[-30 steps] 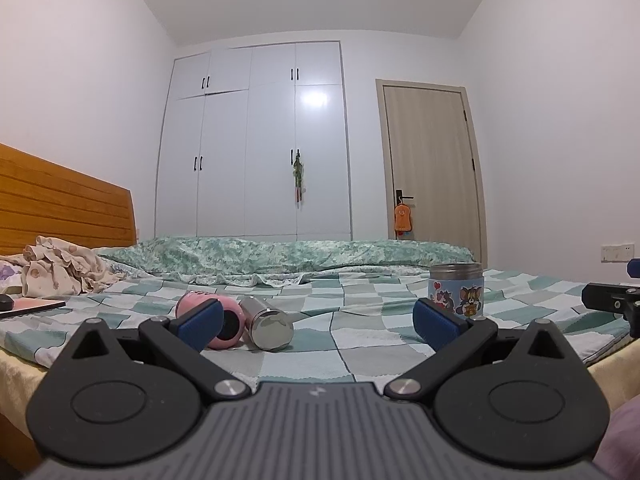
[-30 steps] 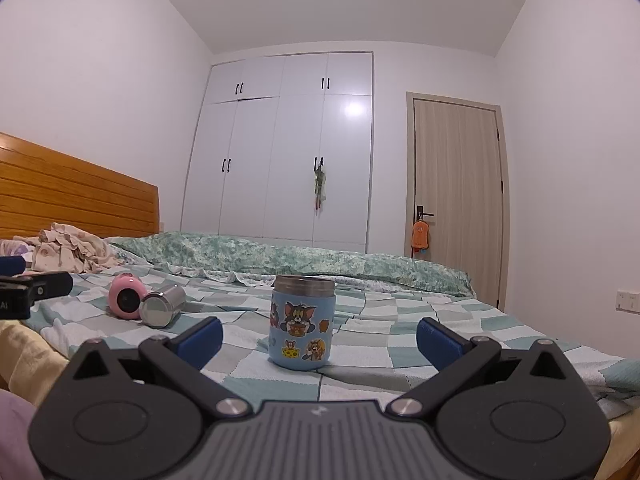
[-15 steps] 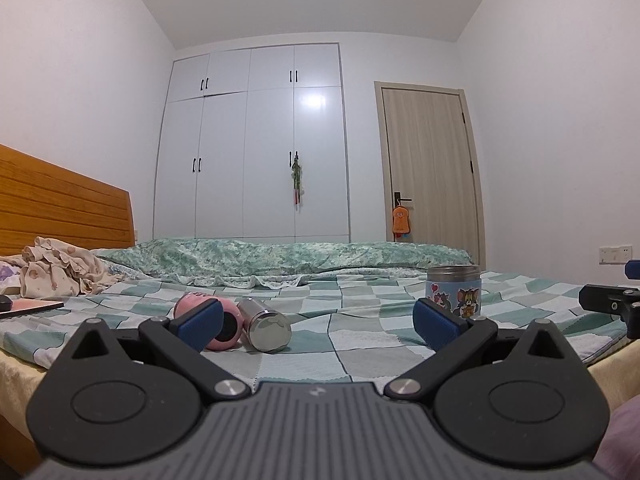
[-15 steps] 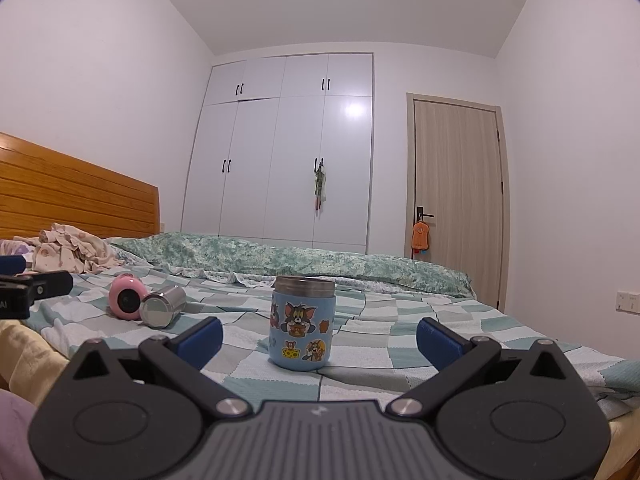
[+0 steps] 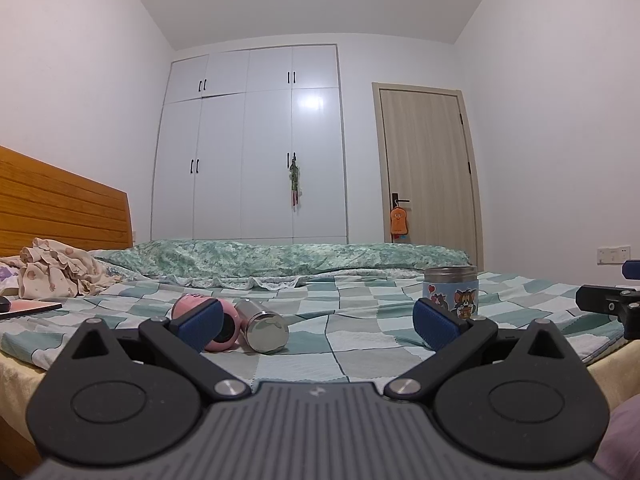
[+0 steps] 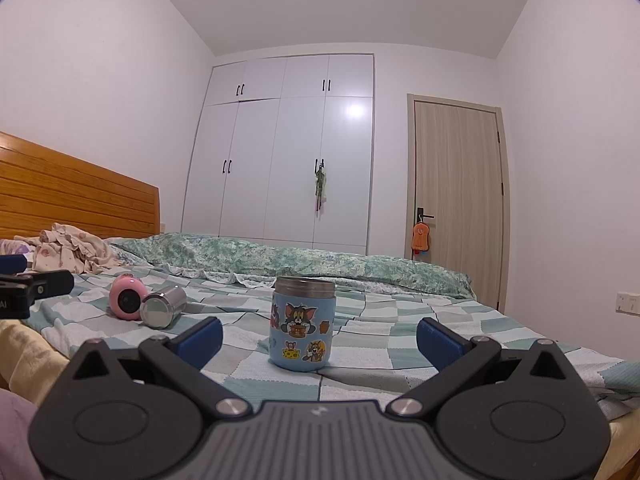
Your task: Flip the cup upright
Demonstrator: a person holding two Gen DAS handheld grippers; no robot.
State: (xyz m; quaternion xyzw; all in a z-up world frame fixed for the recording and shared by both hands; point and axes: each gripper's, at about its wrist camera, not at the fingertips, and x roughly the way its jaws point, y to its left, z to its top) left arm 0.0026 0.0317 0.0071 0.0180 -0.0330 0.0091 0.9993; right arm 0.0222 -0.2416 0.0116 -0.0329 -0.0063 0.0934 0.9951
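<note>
A steel cup (image 5: 263, 325) lies on its side on the checked bed cover, touching a pink cup (image 5: 200, 322) that also lies on its side; both also show in the right wrist view, steel (image 6: 163, 306) and pink (image 6: 126, 297). A blue cartoon-printed cup (image 6: 302, 335) stands upright on the bed, also seen in the left wrist view (image 5: 451, 290). My left gripper (image 5: 318, 330) is open and empty, short of the lying cups. My right gripper (image 6: 320, 340) is open and empty, with the blue cup standing beyond its fingers.
The bed (image 5: 340, 344) has a wooden headboard (image 5: 60, 208) at left, crumpled clothes (image 5: 60, 272) and a flat pink item (image 5: 28, 307) near it, and a rolled green quilt (image 5: 280, 258) across the back. White wardrobe (image 5: 256, 144) and door (image 5: 428, 168) stand behind.
Both views have tilted down slightly, so the bed and cups sit a little lower in frame. The cups have not moved and both grippers stay open.
</note>
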